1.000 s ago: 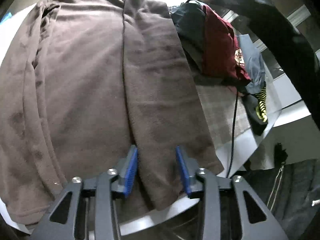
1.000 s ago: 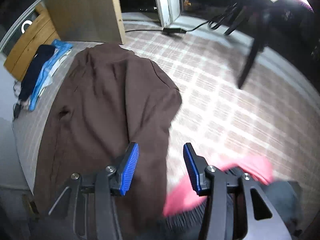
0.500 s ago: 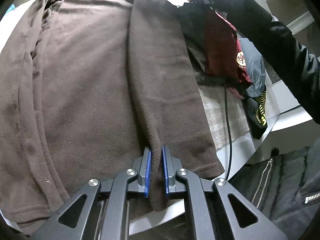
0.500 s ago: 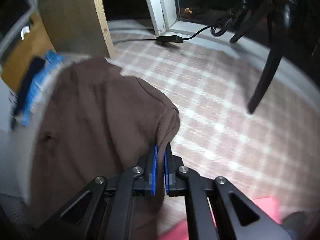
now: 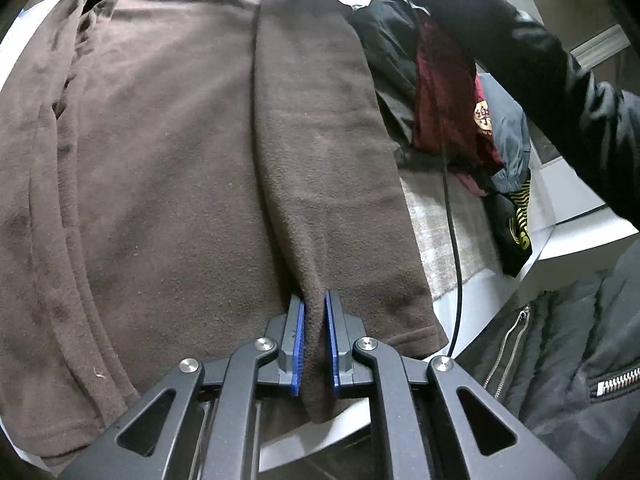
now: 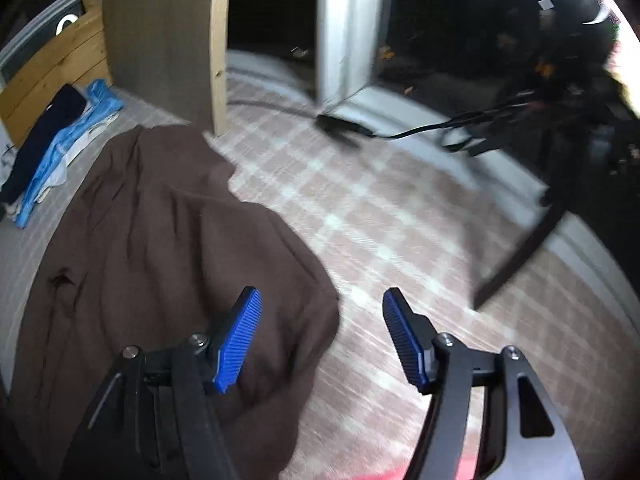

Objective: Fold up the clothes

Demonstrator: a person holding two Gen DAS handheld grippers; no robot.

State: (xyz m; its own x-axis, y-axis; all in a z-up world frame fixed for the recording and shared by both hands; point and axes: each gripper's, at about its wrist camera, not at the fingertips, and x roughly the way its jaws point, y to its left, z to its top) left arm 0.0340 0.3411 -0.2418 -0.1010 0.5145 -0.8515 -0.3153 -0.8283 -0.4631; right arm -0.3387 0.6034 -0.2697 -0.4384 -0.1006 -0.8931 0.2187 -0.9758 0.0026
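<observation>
A brown fleece garment [image 5: 160, 168] lies spread flat, filling most of the left wrist view. Its sleeve [image 5: 328, 152] is folded lengthwise over the body. My left gripper [image 5: 314, 340] is shut on the sleeve's lower edge near the cuff, with fabric pinched between the blue pads. In the right wrist view the same brown garment [image 6: 160, 272] lies on a plaid cover [image 6: 400, 240]. My right gripper [image 6: 320, 340] hangs above the garment's shoulder edge. Its jaws are opening and nothing is between them.
A pile of dark, maroon and grey clothes [image 5: 452, 100] lies to the right of the sleeve, crossed by a black cable [image 5: 452, 220]. A person's dark jacket sleeve [image 5: 540, 60] reaches over it. Folded blue and navy clothes [image 6: 56, 140] lie by a wooden headboard [image 6: 52, 76].
My left gripper shut on the sleeve edge and has stayed there. My right gripper shut on the garment's shoulder edge, then let go and now stands open above it.
</observation>
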